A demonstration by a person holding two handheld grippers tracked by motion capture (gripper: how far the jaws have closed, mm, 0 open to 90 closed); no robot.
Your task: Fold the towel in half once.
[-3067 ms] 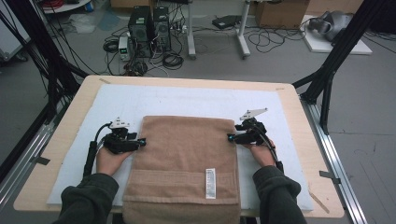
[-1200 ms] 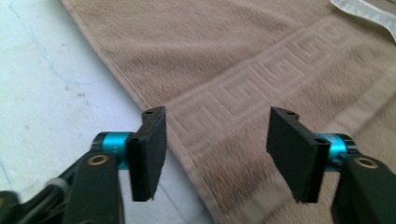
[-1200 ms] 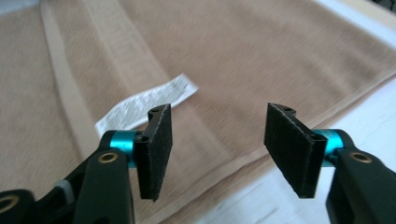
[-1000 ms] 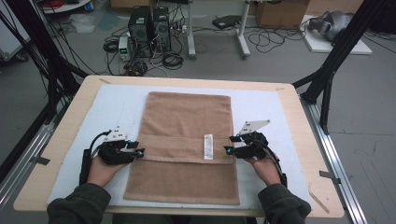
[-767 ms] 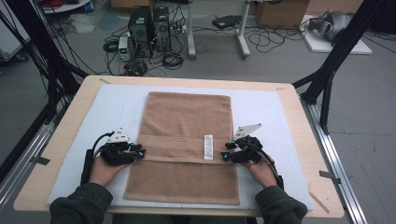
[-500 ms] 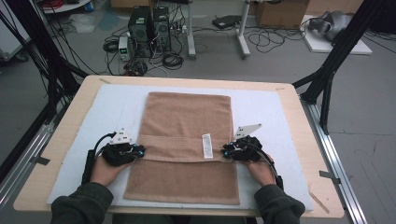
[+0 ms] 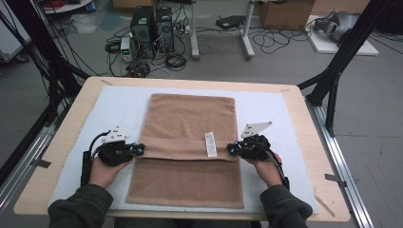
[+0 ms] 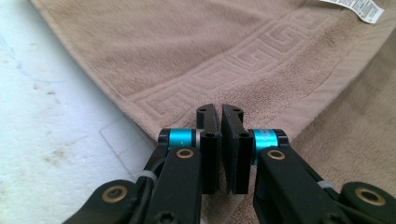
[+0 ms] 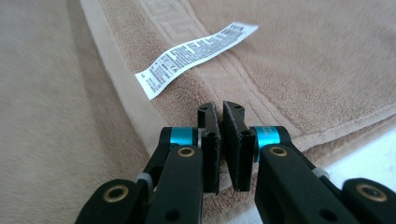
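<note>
Both pairs of jaws have just closed: my left gripper (image 8: 220,140) and right gripper (image 9: 221,140) each seem to pinch the folded edge of the brown towel (image 7: 187,121), flat mid-table, white label (image 7: 210,144) up.

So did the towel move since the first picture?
Yes. The towel hung over the near table edge before; now it lies farther up the white mat, wholly on it, its folded edge across the middle.

Soft, even overhead light, faint shadows, no glare; slightly blurred close-up foregrounds.
</note>
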